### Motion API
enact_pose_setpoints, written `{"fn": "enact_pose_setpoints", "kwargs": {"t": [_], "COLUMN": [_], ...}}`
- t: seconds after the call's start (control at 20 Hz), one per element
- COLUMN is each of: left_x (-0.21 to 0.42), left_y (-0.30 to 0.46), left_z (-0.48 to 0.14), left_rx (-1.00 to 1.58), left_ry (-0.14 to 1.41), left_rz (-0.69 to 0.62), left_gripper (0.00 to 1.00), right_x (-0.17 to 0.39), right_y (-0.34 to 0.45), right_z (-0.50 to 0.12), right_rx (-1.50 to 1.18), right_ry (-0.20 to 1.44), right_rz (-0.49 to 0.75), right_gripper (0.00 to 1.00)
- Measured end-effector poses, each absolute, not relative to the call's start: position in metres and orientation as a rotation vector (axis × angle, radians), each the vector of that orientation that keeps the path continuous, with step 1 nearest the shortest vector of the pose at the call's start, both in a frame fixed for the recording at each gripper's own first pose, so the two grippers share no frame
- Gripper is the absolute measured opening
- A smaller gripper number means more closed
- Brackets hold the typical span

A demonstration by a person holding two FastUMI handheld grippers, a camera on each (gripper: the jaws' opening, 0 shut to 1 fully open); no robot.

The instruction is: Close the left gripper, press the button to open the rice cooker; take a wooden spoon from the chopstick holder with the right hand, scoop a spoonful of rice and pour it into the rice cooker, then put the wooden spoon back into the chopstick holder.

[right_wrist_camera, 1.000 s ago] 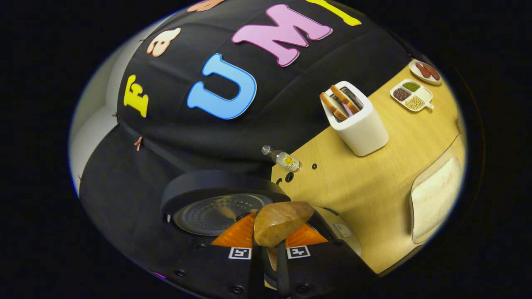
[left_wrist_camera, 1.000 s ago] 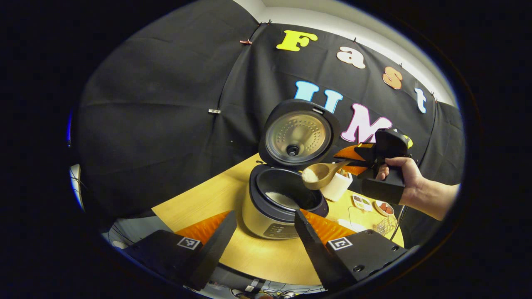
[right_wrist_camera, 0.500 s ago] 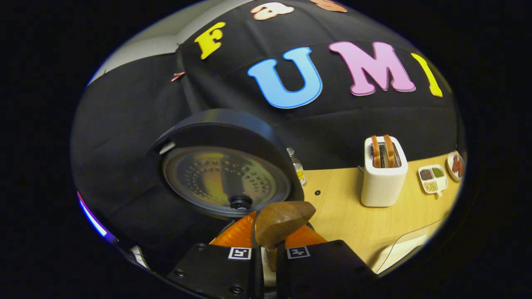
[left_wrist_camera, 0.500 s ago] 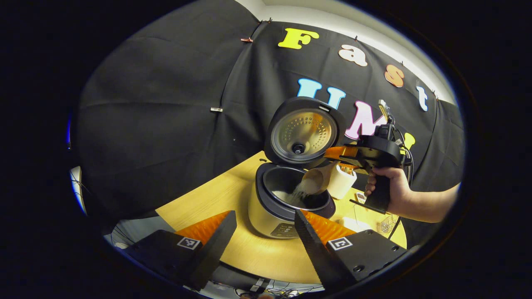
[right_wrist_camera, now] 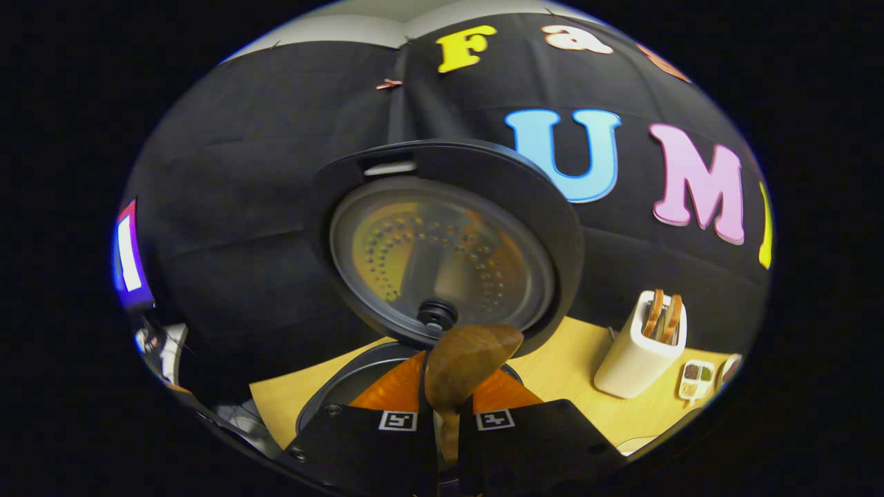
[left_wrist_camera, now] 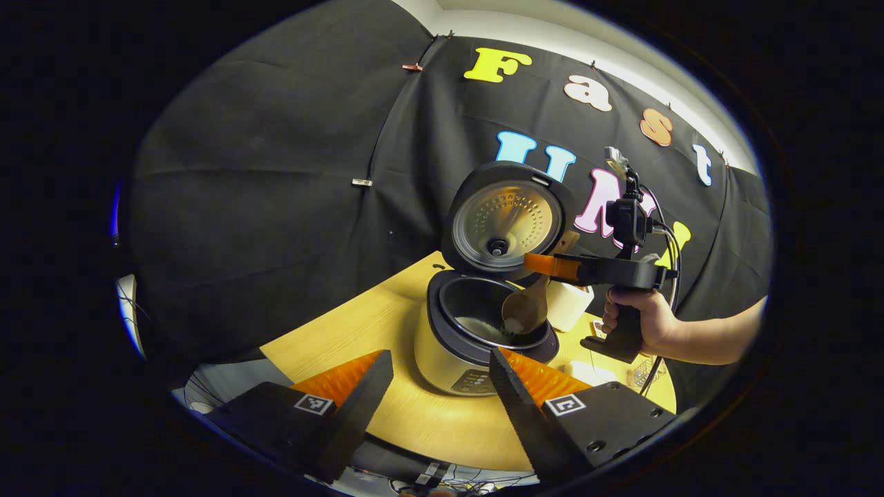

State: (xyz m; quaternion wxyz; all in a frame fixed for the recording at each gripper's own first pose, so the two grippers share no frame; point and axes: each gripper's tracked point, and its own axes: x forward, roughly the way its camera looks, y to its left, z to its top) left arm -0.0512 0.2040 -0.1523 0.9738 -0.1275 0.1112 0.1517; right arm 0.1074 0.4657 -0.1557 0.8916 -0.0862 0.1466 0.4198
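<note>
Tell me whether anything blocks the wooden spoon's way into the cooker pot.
Nothing visible does. The round black lid stands open behind, and the wooden spoon, clamped in the right gripper, already tips into the dark inner pot.

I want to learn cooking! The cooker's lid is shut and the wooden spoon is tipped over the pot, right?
Not quite: the rice cooker's lid stands open, as the left gripper view shows. The wooden spoon, held by the right gripper, is tipped over the pot.
</note>
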Motion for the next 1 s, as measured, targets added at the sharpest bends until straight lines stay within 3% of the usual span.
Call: {"fn": "enact_pose_setpoints", "kwargs": {"t": [0.45,1.0], "left_x": [-0.05,-0.033], "left_y": [0.198,0.176], "left_z": [-0.151,-0.137], "left_rx": [-0.257,-0.192], "left_ry": [0.213,0.191], "left_rz": [0.298,0.216], "left_gripper": [0.93,0.96], "right_x": [0.075,0.128], "right_y": [0.479,0.404], "right_z": [-0.172,-0.085], "right_rx": [-0.354,0.086], "right_ry": [0.253,0.302], "right_rz": [0.987,0.708], "right_gripper": [0.16,0.16]}}
